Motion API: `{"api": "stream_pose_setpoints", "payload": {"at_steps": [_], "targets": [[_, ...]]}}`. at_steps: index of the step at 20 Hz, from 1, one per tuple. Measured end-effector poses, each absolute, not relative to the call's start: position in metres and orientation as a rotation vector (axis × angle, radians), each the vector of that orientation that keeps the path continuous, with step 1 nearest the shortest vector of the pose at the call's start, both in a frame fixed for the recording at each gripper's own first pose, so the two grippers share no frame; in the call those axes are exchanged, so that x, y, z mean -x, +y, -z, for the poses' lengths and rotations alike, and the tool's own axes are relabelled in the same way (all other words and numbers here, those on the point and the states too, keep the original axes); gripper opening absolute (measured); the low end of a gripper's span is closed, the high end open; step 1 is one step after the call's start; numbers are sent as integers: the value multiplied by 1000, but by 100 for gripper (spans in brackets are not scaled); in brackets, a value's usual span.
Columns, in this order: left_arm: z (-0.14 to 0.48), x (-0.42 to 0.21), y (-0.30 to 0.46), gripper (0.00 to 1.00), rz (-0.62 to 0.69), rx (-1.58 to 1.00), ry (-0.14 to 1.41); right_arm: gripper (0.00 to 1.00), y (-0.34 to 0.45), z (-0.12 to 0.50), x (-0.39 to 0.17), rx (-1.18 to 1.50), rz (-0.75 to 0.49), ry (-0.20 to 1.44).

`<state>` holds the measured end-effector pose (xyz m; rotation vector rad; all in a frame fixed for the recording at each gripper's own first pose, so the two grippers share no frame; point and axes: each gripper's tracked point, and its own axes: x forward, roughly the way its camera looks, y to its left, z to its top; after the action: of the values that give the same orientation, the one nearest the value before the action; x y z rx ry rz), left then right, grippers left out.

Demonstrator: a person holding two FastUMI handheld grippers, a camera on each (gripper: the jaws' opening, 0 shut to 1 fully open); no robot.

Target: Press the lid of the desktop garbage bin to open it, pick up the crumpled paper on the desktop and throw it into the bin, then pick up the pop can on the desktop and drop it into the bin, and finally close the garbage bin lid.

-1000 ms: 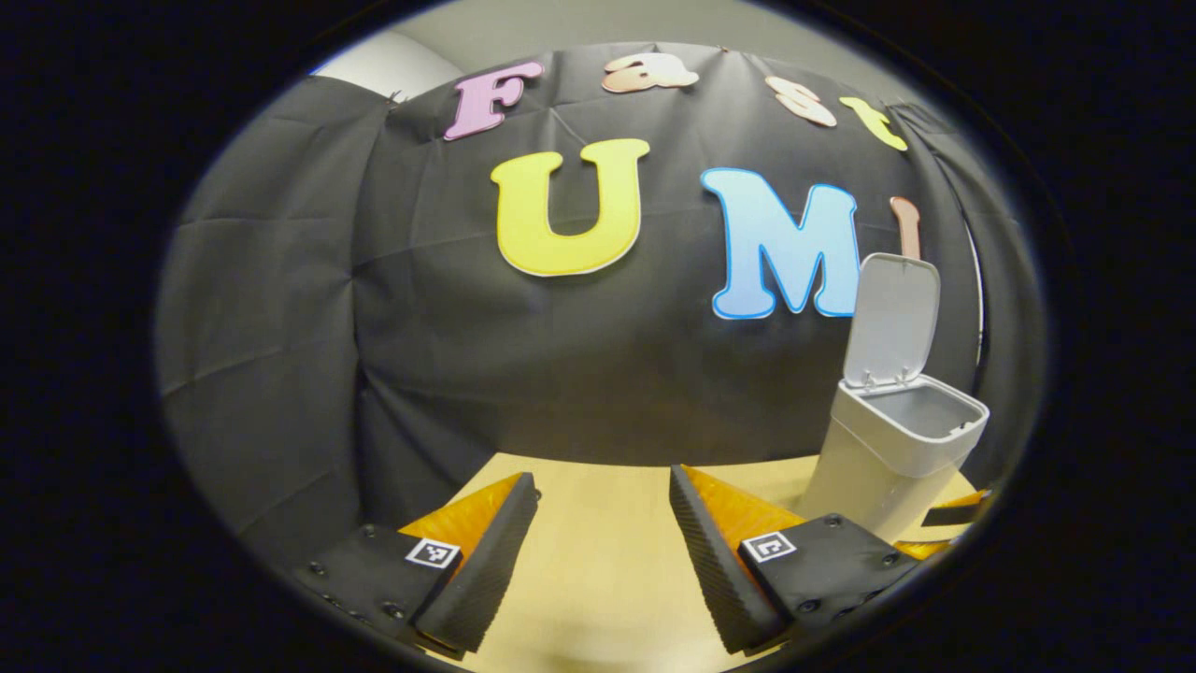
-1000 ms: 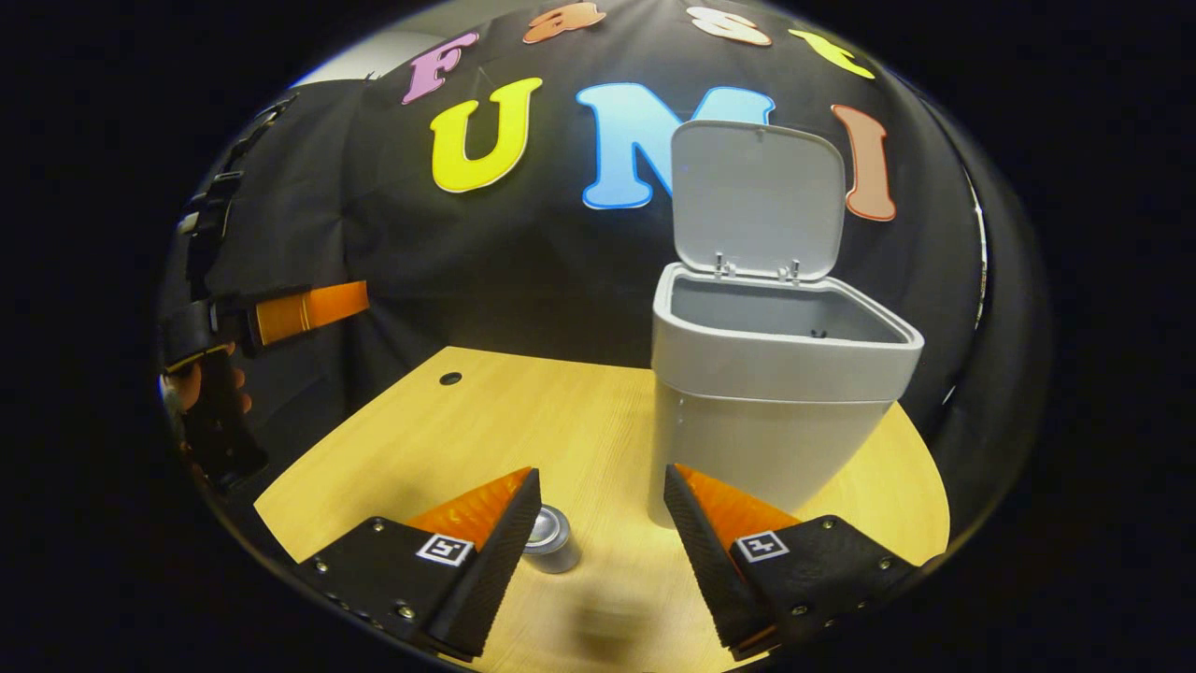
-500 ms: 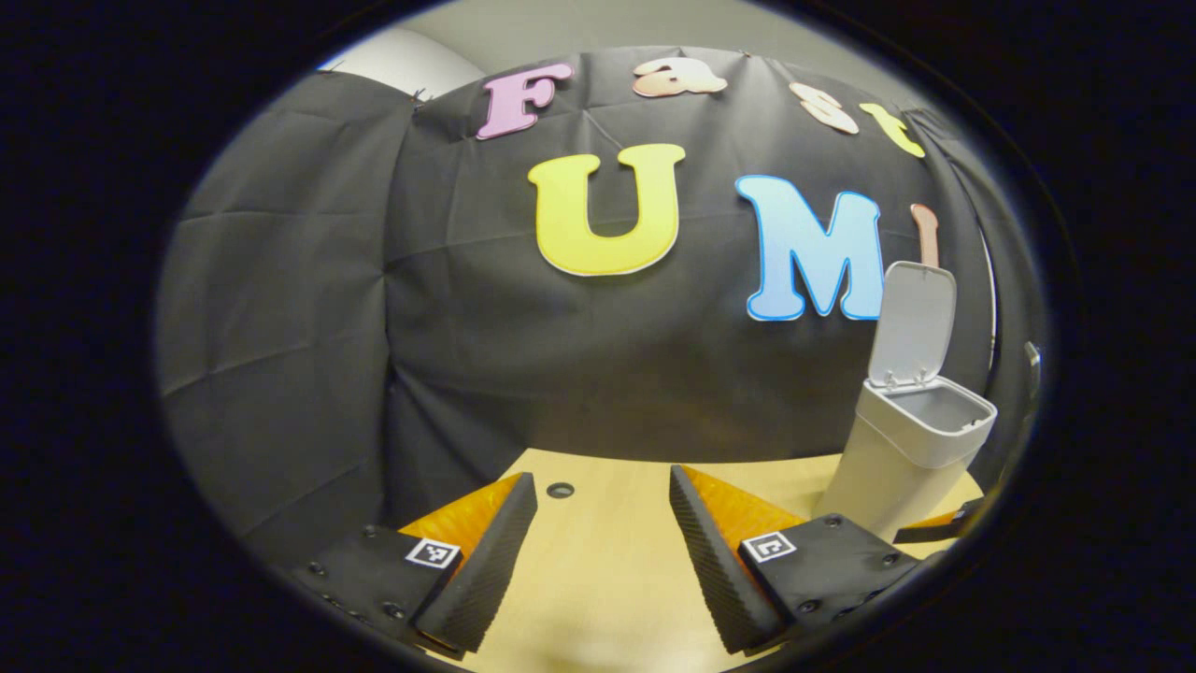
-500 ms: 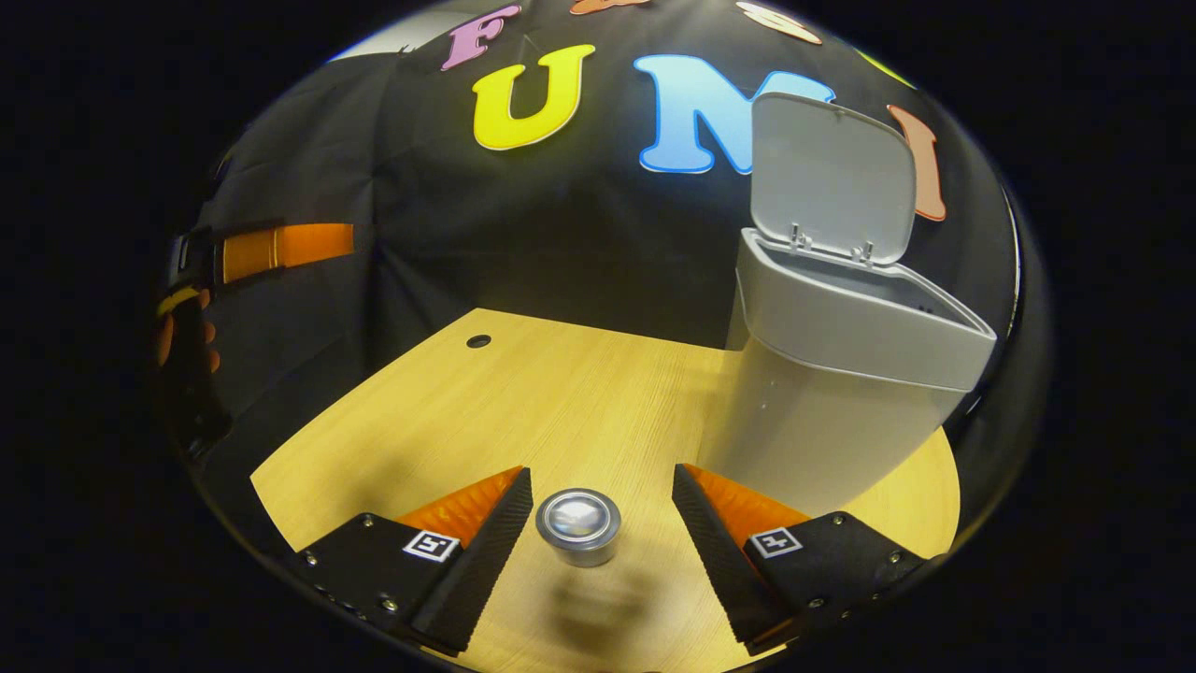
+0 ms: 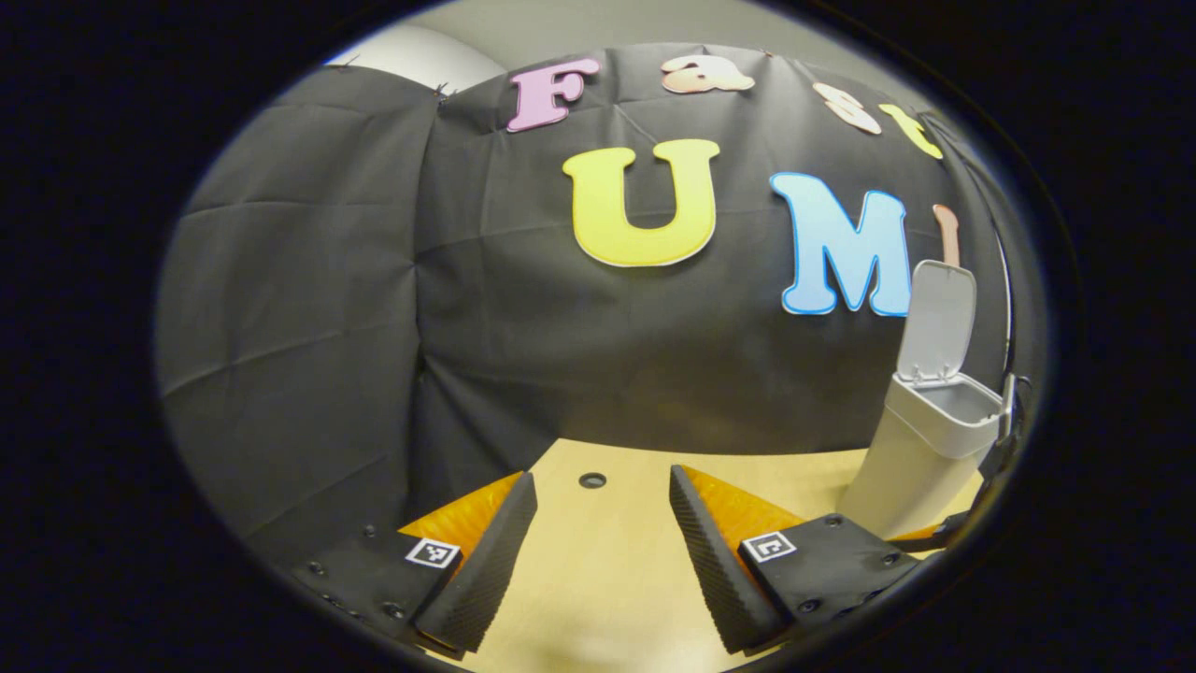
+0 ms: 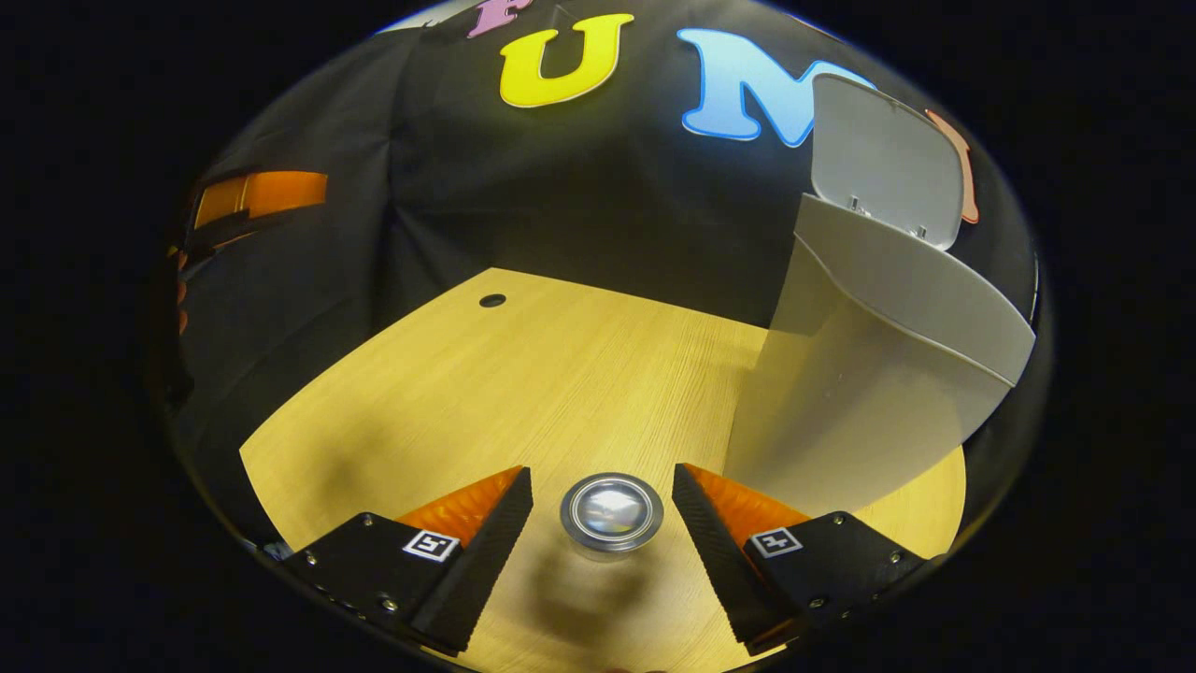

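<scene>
- The bin (image 6: 869, 393) stands upright on the wooden table (image 6: 523, 374), its lid (image 6: 883, 154) swung up and back on its hinges, so the top is open.
- In the right gripper view, the pop can (image 6: 612, 512) stands upright on the table just in front of the bin and a little to its left, with its round metal top facing the camera.
- The right gripper (image 6: 603, 509) hangs over the can with its jaws spread wide; the can sits between the two fingers with a gap on each side, so neither finger touches it.
- The can's shadow falls on the table just below it, on the side away from the bin.
- A small round hole (image 6: 491, 300) in the table lies well away from the bin, near the table's far left edge.
- In the left gripper view, the left gripper (image 5: 598, 533) is held over bare table well to the left of the bin (image 5: 920, 458), with its jaws wide apart and nothing between them.
- From there the bin's lid (image 5: 939, 318) also stands raised, and the hole (image 5: 591, 479) shows just beyond the fingertips.
- In the right gripper view, the left gripper (image 6: 257, 192) shows at the far left, well apart from the bin, above the table's level; the fingers of the hand holding it are only a blur at the edge.
- I cannot tell where the crumpled paper is.
</scene>
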<state>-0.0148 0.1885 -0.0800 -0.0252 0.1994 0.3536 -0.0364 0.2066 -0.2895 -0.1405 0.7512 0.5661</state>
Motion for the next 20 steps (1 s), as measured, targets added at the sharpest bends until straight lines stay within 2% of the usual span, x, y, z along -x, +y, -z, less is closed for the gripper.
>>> {"api": "stream_pose_setpoints", "payload": {"at_steps": [13,14,15,20], "targets": [[86,17,197,94,-366,45,211,97,207,327,43,193,-548,847],[87,17,196,94,-366,46,212,96,204,329,44,201,-545,855],[87,18,196,94,-365,48,212,87,204,332,42,201,-547,858],[86,20,196,94,-367,51,213,86,205,322,42,196,-551,834]]}}
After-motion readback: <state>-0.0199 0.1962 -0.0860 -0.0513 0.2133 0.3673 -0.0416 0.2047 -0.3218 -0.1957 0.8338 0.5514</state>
